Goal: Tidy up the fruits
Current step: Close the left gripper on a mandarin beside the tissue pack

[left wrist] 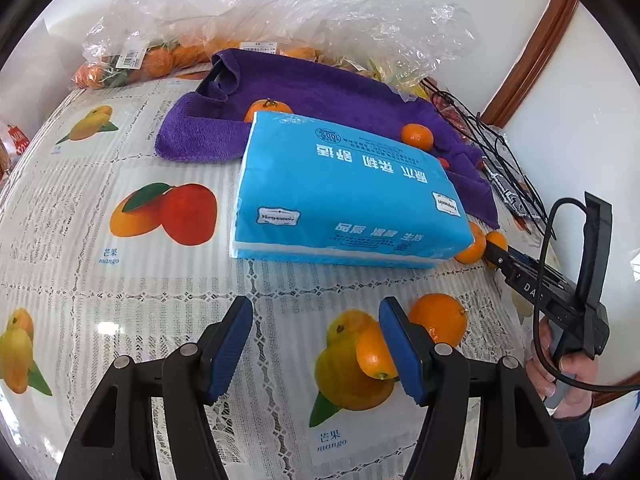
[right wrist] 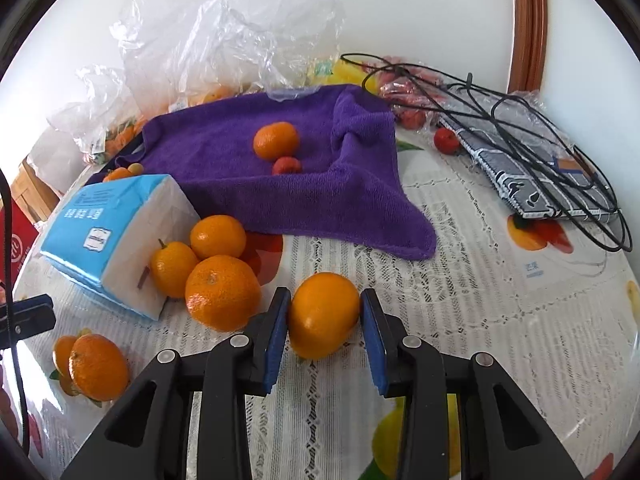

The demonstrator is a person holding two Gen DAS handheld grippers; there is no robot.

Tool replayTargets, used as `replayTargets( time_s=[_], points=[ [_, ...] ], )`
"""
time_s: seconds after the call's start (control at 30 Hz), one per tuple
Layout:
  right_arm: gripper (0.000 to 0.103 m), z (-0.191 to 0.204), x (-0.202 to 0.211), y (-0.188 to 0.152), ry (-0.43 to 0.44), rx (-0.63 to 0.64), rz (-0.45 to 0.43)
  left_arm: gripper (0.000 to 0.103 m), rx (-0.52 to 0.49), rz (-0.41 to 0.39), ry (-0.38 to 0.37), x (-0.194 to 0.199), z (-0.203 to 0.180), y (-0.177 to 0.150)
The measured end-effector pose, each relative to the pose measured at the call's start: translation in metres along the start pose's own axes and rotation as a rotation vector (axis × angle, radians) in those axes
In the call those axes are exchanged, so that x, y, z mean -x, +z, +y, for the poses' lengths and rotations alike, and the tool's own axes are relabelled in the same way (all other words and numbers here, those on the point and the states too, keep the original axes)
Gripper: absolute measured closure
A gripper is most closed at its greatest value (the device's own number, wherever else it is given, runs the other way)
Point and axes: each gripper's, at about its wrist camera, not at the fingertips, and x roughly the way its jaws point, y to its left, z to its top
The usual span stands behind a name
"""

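The tabletop (right wrist: pixel 460 280) wears a white lace-patterned cover printed with yellow, orange and red mangoes. A purple towel (right wrist: pixel 320 184) carries an orange tangerine (right wrist: pixel 276 140). The tissue pack (left wrist: pixel 344 196) is sky blue with white lettering. Blue pads (right wrist: pixel 276 340) line black jaws.

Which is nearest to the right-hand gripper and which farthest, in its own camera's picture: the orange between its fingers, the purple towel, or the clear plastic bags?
1. The orange, right between the right gripper fingers.
2. The purple towel, spread across the middle of the table.
3. The clear plastic bags, heaped at the back by the wall.
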Motion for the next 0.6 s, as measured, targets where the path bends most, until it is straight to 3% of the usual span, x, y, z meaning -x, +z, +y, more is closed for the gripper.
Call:
replayTargets(
  time_s=[0.47, 0.6],
  points=[
    [0.072, -0.002, 0.033, -0.012, -0.026, -0.004, -0.046, 0.040, -0.131, 0.055, -0.071, -0.010, -0.036, -0.018],
    [0.075, -0.002, 0.040, -0.015, -0.026, -0.004, -0.055, 0.041, -0.121, 0.022, -0.083, -0.009, -0.036, -0.020]
  ],
)
